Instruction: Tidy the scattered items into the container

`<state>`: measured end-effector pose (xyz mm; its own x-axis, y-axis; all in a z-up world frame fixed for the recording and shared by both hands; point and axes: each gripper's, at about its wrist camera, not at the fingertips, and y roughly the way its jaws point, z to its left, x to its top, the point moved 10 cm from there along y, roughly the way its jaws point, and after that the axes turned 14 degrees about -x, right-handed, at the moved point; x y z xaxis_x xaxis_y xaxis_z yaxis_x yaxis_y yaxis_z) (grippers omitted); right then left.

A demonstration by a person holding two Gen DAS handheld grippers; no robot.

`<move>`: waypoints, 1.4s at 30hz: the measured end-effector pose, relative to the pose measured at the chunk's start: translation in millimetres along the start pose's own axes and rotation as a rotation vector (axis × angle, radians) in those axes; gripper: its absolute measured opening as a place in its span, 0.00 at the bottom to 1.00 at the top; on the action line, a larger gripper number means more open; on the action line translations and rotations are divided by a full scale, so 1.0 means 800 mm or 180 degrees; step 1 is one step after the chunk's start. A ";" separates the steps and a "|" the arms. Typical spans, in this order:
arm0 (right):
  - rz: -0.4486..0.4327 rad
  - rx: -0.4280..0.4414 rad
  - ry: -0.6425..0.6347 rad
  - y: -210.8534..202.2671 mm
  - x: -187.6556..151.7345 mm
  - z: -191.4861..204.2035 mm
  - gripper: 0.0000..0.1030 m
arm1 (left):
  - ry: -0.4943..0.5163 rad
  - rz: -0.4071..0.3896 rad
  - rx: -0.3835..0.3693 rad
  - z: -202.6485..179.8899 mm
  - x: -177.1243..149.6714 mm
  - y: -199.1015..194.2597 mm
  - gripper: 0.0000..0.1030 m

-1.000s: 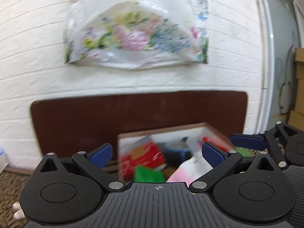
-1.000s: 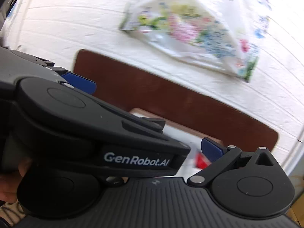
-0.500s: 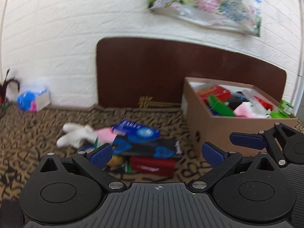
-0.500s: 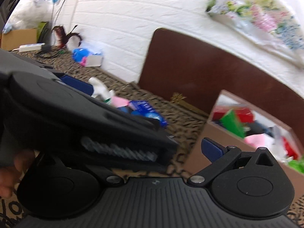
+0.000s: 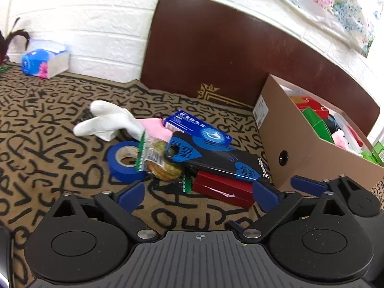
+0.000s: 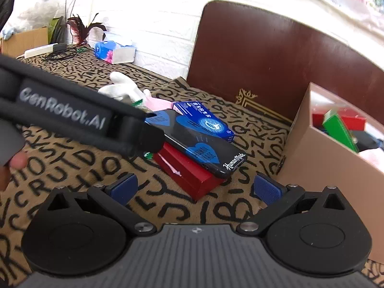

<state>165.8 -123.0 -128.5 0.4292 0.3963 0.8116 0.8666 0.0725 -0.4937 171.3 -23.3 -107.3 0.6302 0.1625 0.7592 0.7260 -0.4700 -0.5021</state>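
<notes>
On the letter-patterned cloth lies a pile: a red box [image 5: 223, 189] [image 6: 189, 172] under a black-and-blue flat pack [image 5: 216, 158] [image 6: 199, 144], a blue carton [image 5: 196, 129] [image 6: 204, 120], a blue tape roll [image 5: 122, 163], a cookie packet [image 5: 160, 160] and a white glove [image 5: 108, 122] [image 6: 122, 88]. To the right stands the cardboard box [image 5: 288, 144] [image 6: 324, 168], holding several items. My left gripper [image 5: 198, 195] hovers just short of the red box, its jaws closing with nothing between them. My right gripper [image 6: 195, 189] is open and empty, near the red box's corner.
A dark brown board [image 5: 216, 48] leans on the white brick wall behind the pile. A tissue pack [image 5: 43, 62] [image 6: 112, 51] sits at the far left, with a power strip and cables [image 6: 43, 49] beyond. The left gripper's body [image 6: 84, 120] crosses the right wrist view.
Both views have dropped from the wall and the box to the cloth. The pile now sits close in front of both grippers, and the box has slid to the right.
</notes>
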 end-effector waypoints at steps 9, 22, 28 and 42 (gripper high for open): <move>0.0263 0.0185 0.0060 0.048 -0.010 0.006 0.97 | -0.0011 0.0354 -0.0265 -0.003 0.001 0.055 0.78; 0.0295 0.0361 0.0245 0.063 -0.006 0.000 0.71 | 0.0134 0.0453 -0.0384 -0.008 0.011 0.082 0.63; 0.0311 0.0418 0.0225 0.031 -0.014 0.005 0.54 | 0.0181 0.0503 -0.0359 -0.007 0.000 0.056 0.60; 0.0343 0.0562 0.0081 -0.085 -0.068 0.024 0.49 | 0.0357 0.0839 -0.0625 -0.048 -0.081 -0.027 0.63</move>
<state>78.5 -131.7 -144.8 0.5253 0.3875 0.7576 0.7581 0.1912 -0.6235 104.0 -56.5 -129.9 0.7469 -0.0781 0.6604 0.4686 -0.6428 -0.6060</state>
